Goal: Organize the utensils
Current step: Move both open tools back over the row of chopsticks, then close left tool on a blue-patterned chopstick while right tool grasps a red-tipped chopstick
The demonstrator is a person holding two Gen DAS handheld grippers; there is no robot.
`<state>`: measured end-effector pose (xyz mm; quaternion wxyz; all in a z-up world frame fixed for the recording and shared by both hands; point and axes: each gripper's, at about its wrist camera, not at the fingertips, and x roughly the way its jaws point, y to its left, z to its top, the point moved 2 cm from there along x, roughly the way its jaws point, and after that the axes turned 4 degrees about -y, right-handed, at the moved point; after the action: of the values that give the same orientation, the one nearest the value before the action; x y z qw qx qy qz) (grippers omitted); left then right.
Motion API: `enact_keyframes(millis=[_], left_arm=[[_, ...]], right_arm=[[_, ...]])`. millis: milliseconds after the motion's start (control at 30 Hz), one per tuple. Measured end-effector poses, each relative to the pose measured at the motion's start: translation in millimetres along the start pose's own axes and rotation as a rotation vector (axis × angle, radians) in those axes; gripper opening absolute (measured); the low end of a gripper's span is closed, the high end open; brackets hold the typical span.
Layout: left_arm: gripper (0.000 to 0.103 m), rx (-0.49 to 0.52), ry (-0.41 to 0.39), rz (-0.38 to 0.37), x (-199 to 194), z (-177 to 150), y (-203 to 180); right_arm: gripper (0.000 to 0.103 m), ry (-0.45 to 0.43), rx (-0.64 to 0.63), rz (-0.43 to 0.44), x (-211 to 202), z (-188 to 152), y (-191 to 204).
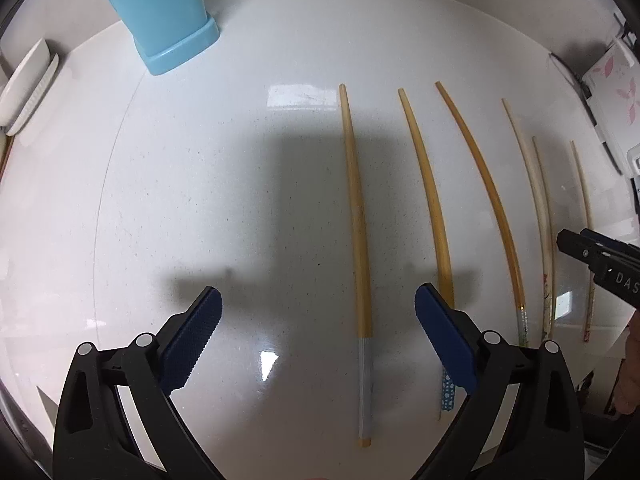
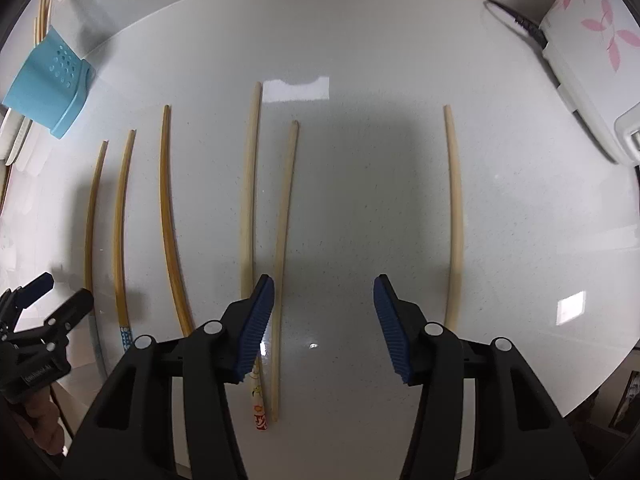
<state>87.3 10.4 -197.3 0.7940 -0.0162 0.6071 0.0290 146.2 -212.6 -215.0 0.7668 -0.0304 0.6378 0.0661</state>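
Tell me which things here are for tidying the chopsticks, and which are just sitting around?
For the job:
- chopsticks, six lying loose on the counter
- blue holder, with some chopsticks already in it
- left gripper and right gripper, both open and empty

Just sitting around:
- white flowered box
- black cable
- white dish

Black plastic left gripper [image 1: 318, 312], silver screws, ridged blue fingers [image 1: 200, 332] — right gripper [image 2: 324, 312] alike

Both wrist views overlook shared chopsticks [image 1: 424, 184]
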Motion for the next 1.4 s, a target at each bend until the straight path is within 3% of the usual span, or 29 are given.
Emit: enact_keyframes(millis=[367, 500, 600, 700, 833, 1400], left_arm=[[0.089, 0.021, 0.066, 0.037, 15, -3, -5], [0.086, 0.006, 0.084, 0.031, 16, -2, -4], [0.078, 0.008, 0.099, 0.03, 16, 0, -6], [0.063, 0.012, 0.118, 0.03, 12, 1, -11], [0.007, -0.014, 0.13, 0.037, 7, 10, -9], [0.007, -0.029, 0.088, -0.01, -8, 15, 6]], right_arm=[[0.036, 0.057, -0.001, 0.003, 10, 22, 11], [0.024, 0.077, -0.005, -0.001, 11, 28, 16], [0.017, 0.089, -0.013, -0.009, 12, 31, 19], [0.011, 0.102, -0.008, -0.015, 13, 33, 19], [0.004, 0.118, 0.001, -0.02, 15, 36, 17], [0.003, 0.075, 0.009, -0.012, 3, 37, 15]])
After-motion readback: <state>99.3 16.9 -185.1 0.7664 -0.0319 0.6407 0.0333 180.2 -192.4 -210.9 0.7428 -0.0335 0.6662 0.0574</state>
